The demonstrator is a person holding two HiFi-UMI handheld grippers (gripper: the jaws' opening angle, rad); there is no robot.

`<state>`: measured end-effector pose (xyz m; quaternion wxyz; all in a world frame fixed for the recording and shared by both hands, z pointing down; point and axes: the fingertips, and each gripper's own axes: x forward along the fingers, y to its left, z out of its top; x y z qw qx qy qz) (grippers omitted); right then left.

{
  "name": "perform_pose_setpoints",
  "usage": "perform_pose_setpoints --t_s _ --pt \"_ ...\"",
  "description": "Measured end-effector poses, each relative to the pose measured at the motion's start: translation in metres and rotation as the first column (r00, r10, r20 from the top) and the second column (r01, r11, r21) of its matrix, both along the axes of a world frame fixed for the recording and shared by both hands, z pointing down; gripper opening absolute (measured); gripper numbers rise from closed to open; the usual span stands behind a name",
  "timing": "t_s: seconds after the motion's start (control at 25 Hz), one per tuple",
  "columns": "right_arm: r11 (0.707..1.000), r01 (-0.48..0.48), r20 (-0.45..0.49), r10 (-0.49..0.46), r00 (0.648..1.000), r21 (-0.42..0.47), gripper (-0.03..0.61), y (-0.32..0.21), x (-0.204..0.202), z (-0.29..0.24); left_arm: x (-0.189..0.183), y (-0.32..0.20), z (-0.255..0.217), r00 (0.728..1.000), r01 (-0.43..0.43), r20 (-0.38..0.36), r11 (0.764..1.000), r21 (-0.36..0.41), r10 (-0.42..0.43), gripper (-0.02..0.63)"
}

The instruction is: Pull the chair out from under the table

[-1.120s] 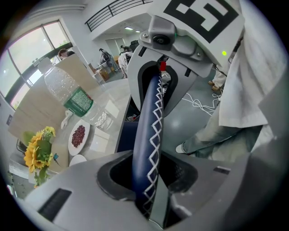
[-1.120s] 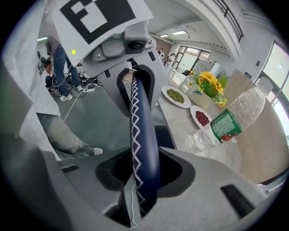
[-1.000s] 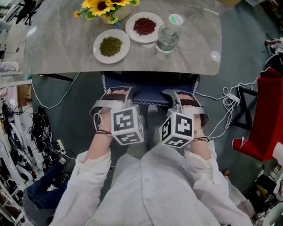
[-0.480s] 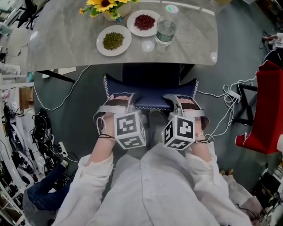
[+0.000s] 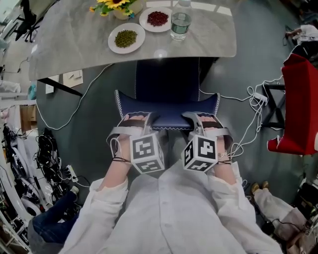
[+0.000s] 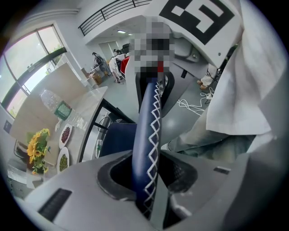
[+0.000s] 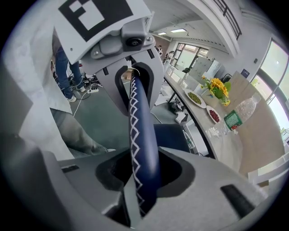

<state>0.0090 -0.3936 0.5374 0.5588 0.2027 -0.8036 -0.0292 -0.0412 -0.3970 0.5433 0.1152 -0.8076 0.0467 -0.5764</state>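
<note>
Navy upholstery with white zigzag stitching marks the chair point(image 5: 166, 82), whose seat lies almost wholly clear of the desk point(image 5: 69, 47), with only its far end meeting the desk's near edge. Open grey floor point(image 5: 94, 106) lies on both sides of the seat, though loose cables point(image 5: 251, 101) trail near its right side and a red object point(image 5: 298, 114) stands well apart further right. Behind the backrest point(image 5: 166, 113) the room is tight (the person's legs and shirt are just beside it). The left hand-held gripper point(image 5: 133, 119) and the right hand-held gripper point(image 5: 204, 119) point steeply down side by side, one near each end of the backrest's top edge. Their marker cubes point(image 5: 146, 153) face up, and the wrists come out of white sleeves point(image 5: 102, 191). Each hand-held gripper is clamped on the backrest. The head view hides the pads under the housings, but both gripper views show the stitched edge pinched between the jaws and running away from them. The right gripper view also shows the other hand-held gripper at the far end of that edge. Only the head view lays out the desk top from above: two plates point(image 5: 126, 37), a bottle point(image 5: 181, 22) and sunflowers point(image 5: 112, 4), all near its far side.
</note>
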Motion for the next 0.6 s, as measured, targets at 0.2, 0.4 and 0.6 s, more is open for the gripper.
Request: perform_pose_setpoints --t_s 0.2,0.4,0.6 --pt "1.000 -0.020 0.001 0.020 1.000 -0.011 0.121 0.038 -0.009 0.004 -0.009 0.037 0.003 1.000 -0.011 0.004 1.000 -0.004 0.011 0.141" --pt "0.999 -0.009 -0.003 0.009 1.000 -0.031 0.121 0.069 -0.013 0.002 -0.014 0.066 0.002 1.000 -0.011 0.009 1.000 -0.016 0.011 0.141" --pt "0.999 0.020 -0.008 -0.020 1.000 -0.032 0.121 0.101 -0.011 0.002 -0.011 0.101 0.002 1.000 -0.008 -0.001 1.000 -0.022 0.008 0.141"
